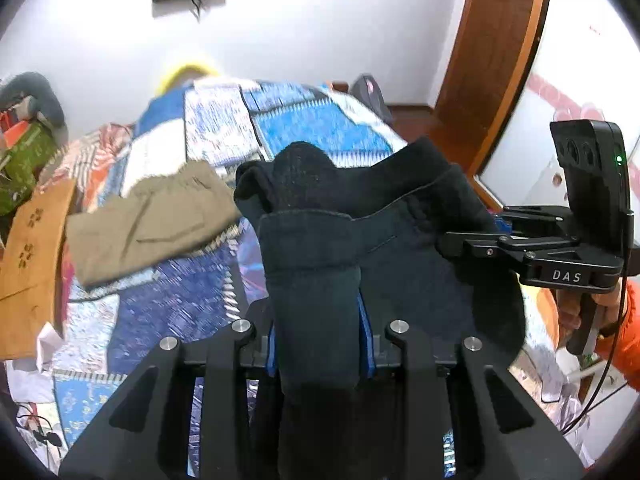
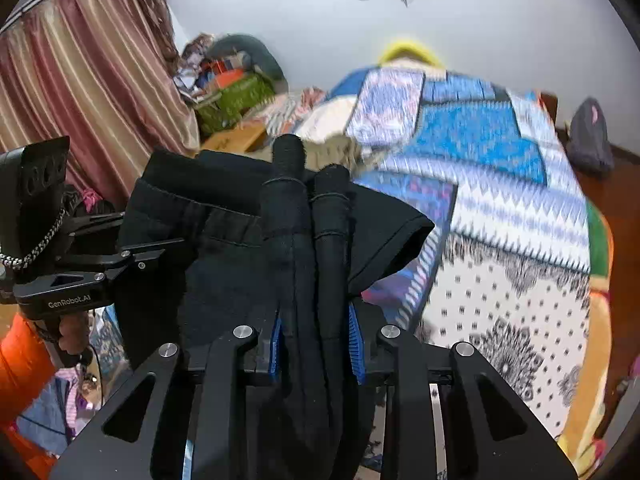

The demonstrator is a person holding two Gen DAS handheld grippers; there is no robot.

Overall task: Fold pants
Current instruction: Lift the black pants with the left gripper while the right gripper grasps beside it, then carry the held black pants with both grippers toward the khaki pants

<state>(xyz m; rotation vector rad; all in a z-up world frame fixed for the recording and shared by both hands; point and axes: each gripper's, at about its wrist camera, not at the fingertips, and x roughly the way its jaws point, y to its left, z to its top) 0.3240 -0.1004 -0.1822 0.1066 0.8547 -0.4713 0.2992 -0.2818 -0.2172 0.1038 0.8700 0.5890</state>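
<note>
Left wrist showed both grippers, left (image 1: 320,344) and right (image 2: 316,344), pinching black pants (image 1: 360,248); lifting evenly would keep edges aligned.

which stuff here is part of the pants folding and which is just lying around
In the job:
- black pants, bunched and lifted
- left tongs, shut on the pants
- right tongs, shut on the pants
- quilt, the bed cover under them

Lying about:
- khaki pants
- tan cloth
- green bag
- curtain
</note>
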